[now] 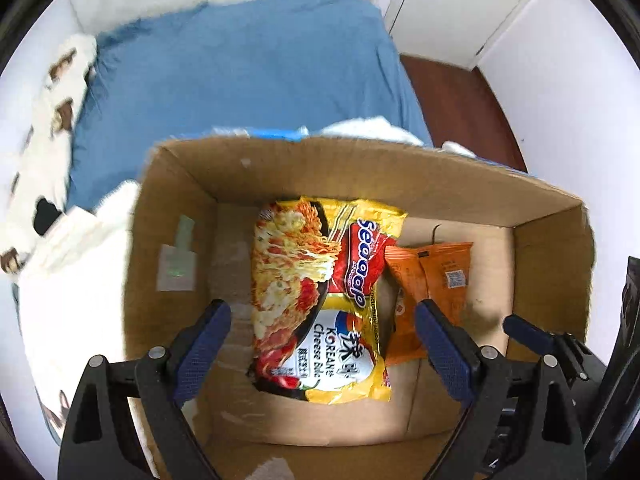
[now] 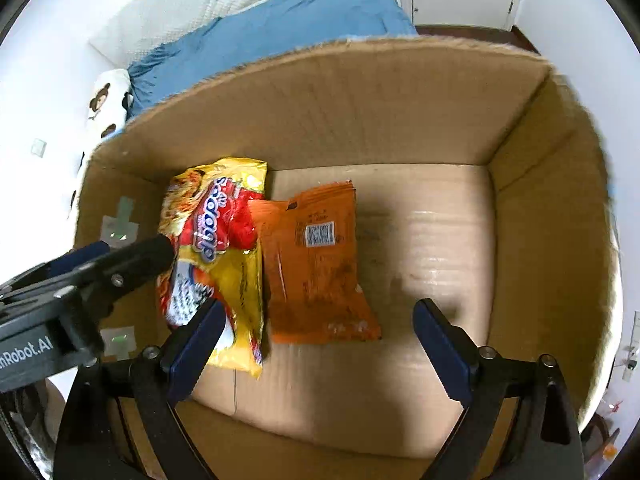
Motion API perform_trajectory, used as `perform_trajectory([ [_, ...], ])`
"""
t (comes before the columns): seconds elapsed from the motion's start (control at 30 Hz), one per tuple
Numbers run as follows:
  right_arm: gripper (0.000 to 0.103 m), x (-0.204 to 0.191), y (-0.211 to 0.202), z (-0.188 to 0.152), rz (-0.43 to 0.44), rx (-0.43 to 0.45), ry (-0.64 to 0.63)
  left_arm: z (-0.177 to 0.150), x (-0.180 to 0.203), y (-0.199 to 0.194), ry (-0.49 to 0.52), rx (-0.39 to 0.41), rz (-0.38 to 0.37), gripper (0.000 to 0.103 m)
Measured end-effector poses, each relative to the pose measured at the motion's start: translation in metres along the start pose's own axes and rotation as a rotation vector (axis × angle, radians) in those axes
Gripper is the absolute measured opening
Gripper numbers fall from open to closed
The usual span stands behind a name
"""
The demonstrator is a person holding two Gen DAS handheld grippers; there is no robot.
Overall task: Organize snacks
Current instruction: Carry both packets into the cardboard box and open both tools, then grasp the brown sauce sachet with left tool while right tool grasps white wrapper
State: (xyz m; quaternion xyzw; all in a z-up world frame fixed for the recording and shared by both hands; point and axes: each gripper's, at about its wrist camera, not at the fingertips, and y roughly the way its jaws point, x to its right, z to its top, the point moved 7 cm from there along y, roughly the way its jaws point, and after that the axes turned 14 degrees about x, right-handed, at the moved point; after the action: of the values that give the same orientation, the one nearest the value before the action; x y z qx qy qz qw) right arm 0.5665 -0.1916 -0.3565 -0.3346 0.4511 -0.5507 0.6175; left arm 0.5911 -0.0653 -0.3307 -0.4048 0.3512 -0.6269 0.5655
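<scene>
Noodle packet label reads fully only from left wrist.

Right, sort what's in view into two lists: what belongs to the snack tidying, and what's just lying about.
Part of the job:
yellow noodle packet
orange snack packet
cardboard box
left claw, open
right claw, open

Lying about:
blue bedsheet
bear-print cloth

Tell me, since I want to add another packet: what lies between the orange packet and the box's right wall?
Nothing: bare cardboard floor separates the orange packet from the right wall of the box, clearest in the right wrist view.
</scene>
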Motion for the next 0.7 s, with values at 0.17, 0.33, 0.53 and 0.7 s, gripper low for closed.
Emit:
perform_trajectory([
  [0.17, 0.097, 0.001, -0.04, -0.012, -0.013, 0.071, -0.017, -0.014, -0.001, -0.044, 0.014, 0.109, 0.018, 0.094],
  [0.33, 0.097, 0.002, -0.088, -0.033, -0.039, 0.149, -0.034, -0.031, -0.012, -0.088, 0.034, 0.184, 0.055, 0.094],
  [0.53, 0.096, -0.004, -0.131, -0.06, -0.055, 0.21, -0.048, -0.053, -0.025, -0.126, 0.025, 0.231, 0.052, 0.094],
  [0.7, 0.096, -0.011, -0.16, -0.077, -0.062, 0.267, -0.063, -0.068, -0.025, -0.152, 0.022, 0.27, 0.04, 0.094],
])
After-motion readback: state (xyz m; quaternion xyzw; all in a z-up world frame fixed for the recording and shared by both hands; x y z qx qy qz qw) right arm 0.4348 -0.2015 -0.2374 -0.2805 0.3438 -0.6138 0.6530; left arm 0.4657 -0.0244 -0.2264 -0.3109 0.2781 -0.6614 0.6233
